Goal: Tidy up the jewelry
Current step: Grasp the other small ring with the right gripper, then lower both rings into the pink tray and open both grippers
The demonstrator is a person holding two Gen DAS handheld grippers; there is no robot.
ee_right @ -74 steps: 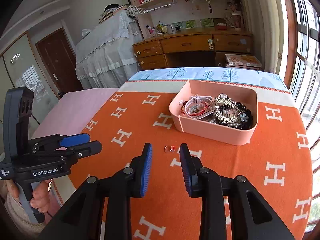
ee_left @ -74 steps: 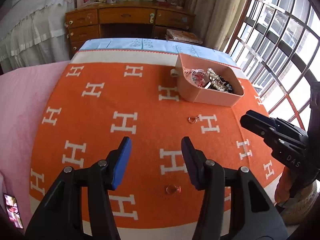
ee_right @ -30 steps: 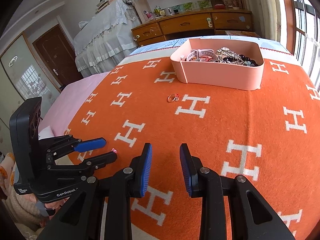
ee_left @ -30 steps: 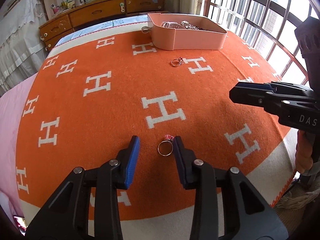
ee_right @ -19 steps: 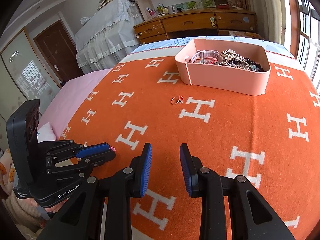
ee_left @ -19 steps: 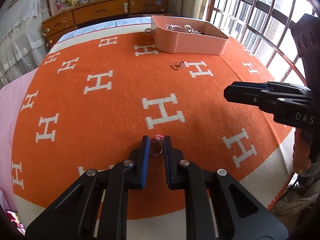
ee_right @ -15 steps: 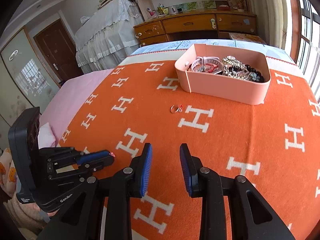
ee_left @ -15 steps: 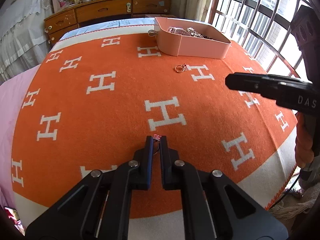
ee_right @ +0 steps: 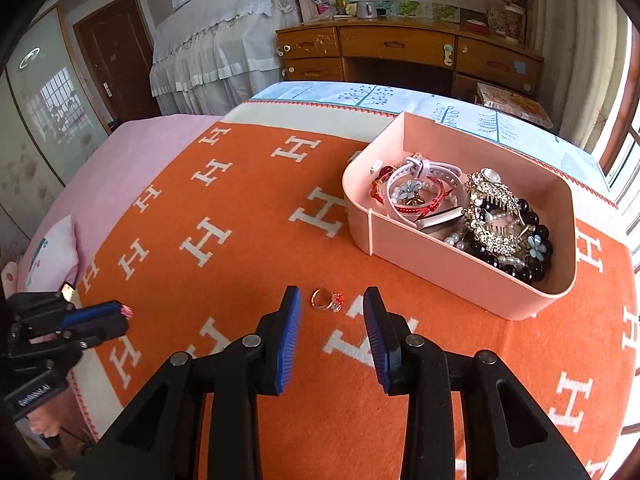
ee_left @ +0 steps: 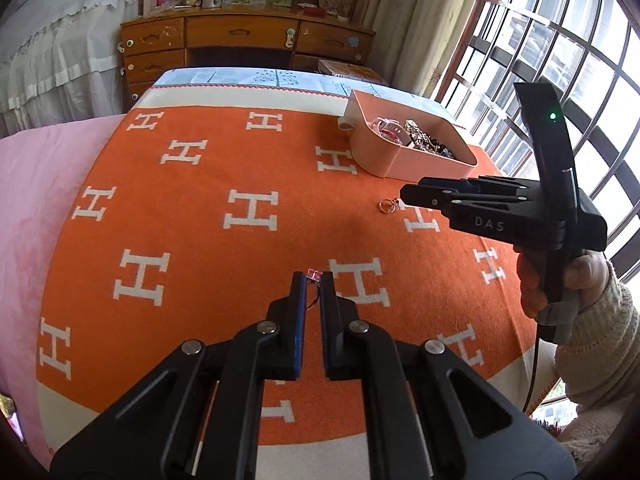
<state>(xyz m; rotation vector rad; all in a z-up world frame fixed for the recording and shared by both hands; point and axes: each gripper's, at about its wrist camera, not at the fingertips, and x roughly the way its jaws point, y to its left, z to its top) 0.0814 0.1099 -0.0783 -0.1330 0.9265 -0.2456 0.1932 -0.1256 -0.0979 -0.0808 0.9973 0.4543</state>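
Note:
My left gripper point(ee_left: 313, 280) is shut on a small ring with a pink stone point(ee_left: 313, 274) and holds it above the orange blanket point(ee_left: 200, 184). In the right wrist view the left gripper point(ee_right: 120, 314) shows at the far left with the pink stone point(ee_right: 128, 311) at its tip. My right gripper point(ee_right: 331, 304) is open, its fingers on either side of a second ring with a red stone point(ee_right: 327, 301) lying on the blanket. That ring also shows in the left wrist view point(ee_left: 387, 205). A pink box point(ee_right: 472, 280) of jewelry stands behind it.
The pink box point(ee_left: 400, 166) holds bracelets, beads and a watch. A wooden dresser point(ee_left: 240, 48) stands beyond the bed, and windows point(ee_left: 560, 60) lie to the right. A pink sheet point(ee_right: 120, 160) and a small pillow point(ee_right: 52, 254) lie left of the blanket.
My left gripper closed on the pink-stone ring and lifted it off the blanket. My right gripper moved forward and down until its fingers straddle the red-stone ring.

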